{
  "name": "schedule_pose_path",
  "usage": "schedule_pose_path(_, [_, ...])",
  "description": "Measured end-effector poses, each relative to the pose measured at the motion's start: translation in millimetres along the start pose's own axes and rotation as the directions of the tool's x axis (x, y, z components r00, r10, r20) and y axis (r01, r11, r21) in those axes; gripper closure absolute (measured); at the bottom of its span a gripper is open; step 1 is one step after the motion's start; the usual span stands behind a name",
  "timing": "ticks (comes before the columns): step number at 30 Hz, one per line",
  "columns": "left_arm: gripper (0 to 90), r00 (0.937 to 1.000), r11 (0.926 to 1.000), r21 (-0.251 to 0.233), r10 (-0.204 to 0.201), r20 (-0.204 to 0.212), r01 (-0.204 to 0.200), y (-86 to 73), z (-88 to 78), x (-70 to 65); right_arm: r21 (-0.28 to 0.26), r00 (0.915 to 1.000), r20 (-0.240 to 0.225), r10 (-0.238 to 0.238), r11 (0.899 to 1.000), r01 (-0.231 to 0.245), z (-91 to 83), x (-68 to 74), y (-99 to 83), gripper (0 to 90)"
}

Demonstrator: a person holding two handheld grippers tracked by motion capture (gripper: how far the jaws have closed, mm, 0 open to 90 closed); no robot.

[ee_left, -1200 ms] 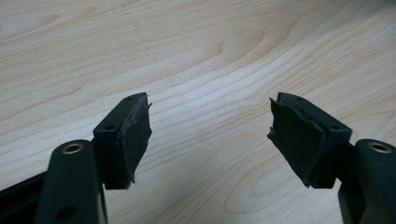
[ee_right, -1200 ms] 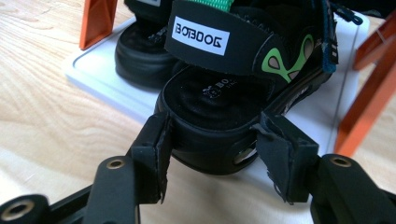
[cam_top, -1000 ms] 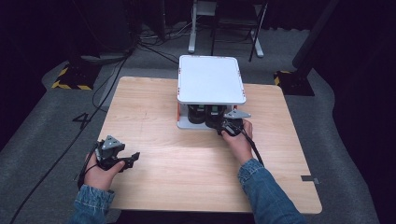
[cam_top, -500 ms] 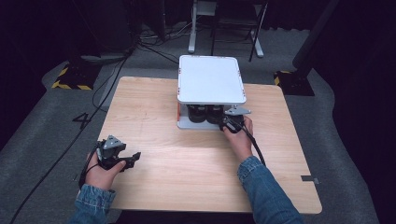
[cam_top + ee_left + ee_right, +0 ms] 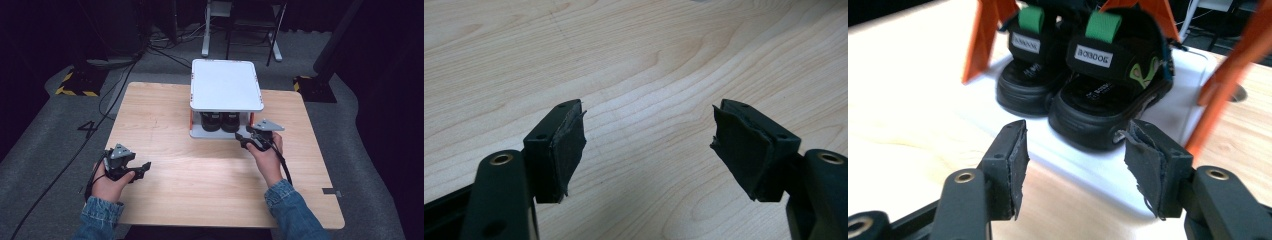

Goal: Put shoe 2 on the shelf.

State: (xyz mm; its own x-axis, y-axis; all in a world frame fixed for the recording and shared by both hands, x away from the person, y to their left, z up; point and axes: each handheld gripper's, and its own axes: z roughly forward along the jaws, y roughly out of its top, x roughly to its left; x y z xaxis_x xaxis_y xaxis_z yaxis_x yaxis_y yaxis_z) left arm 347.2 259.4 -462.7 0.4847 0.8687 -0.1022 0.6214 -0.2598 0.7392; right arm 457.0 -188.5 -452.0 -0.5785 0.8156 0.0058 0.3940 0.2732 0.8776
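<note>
The right gripper (image 5: 246, 141) is seen drawn back a little from the front edge of the small two-tier shelf (image 5: 227, 85), where a second ago it sat closer in under the white top board; its jaws have just been opening, and in the right gripper view the fingers (image 5: 1013, 165) are parted to a middling gap with nothing between them, the pads touching neither sandal; the pair of black sandals (image 5: 1083, 75) is left standing side by side on the white lower board (image 5: 1083, 170) between the orange legs (image 5: 985, 35), toes towards the gripper, the green straps uppermost; the nearer sandal (image 5: 1110, 100) lies just beyond the fingertips, apart from them; from this it is judged that the sandals have been released or not yet taken, and that a fresh approach is needed if one is to be lifted out, with care called for under the low top board and beside the orange leg at the right; the left gripper (image 5: 142, 167) is held over the bare worktop (image 5: 200, 175) near its front left edge, unmoved from a second ago, its fingers (image 5: 564, 150) wide apart and empty, well apart from the shelf.
</note>
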Motion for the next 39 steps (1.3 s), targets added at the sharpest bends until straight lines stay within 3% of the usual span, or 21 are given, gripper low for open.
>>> schedule_pose_path(7, [28.6, 0.9996, 0.9998, -0.017, 0.014, 0.024, -0.014, 5.6, -5.6, -3.8, 0.005, 0.9990, 0.017, 0.041, 0.999, -0.041, -51.7, -6.4, 12.1, 36.4])
schedule_pose_path(10, [28.6, 0.9991, 0.9996, -0.020, 0.019, 0.039, -0.018, 7.8, -10.0, -3.7, 0.005, 0.9980, 0.026, 0.057, 0.998, -0.058, -70.8, -10.0, 13.7, 28.3])
schedule_pose_path(15, [26.9, 0.9987, 0.9990, -0.018, 0.042, 0.029, -0.042, 12.2, -15.4, -4.2, -0.005, 0.9943, 0.025, 0.104, 0.995, -0.104, -101.6, -19.5, 9.7, 21.2])
schedule_pose_path(20, [24.8, 0.9986, 0.9990, -0.014, 0.042, 0.032, -0.042, 14.2, -17.0, -0.7, 0.019, 0.9958, 0.033, 0.085, 0.996, -0.086, -126.4, -31.0, 0.1, 15.8])
schedule_pose_path(24, [24.2, 0.9999, 0.9997, 0.021, 0.011, 0.005, -0.012, 12.7, -14.4, 4.7, 0.012, 0.9972, 0.039, 0.064, 0.998, -0.065, -143.6, -42.2, -12.2, 15.4])
schedule_pose_path(28, [23.0, 0.9998, 0.9996, 0.029, -0.002, -0.021, 0.003, 12.3, -13.3, 12.2, 0.030, 0.9954, 0.044, 0.085, 0.996, -0.086, -153.2, -54.6, -25.1, 15.4])
schedule_pose_path(32, [21.9, 0.9997, 0.9996, 0.029, 0.000, -0.026, 0.000, 12.2, -12.5, 16.9, 0.085, 0.9893, 0.084, 0.119, 0.988, -0.126, -158.9, -65.5, -35.2, 15.6])
schedule_pose_path(34, [21.5, 0.9991, 0.9988, 0.049, -0.008, -0.042, 0.010, 10.6, -10.6, 19.3, 0.076, 0.9886, 0.089, 0.122, 0.989, -0.129, -161.7, -71.5, -40.5, 15.4])
schedule_pose_path(37, [21.4, 0.9970, 0.9970, 0.074, -0.019, -0.075, 0.025, 6.6, -7.0, 24.2, 0.103, 0.9866, 0.091, 0.135, 0.984, -0.144, -160.5, -80.0, -50.3, 15.4])
schedule_pose_path(39, [21.4, 0.9963, 0.9968, 0.079, -0.005, -0.086, 0.012, 3.5, -4.9, 28.1, 0.135, 0.9847, 0.099, 0.144, 0.978, -0.156, -157.2, -84.7, -57.2, 15.5])
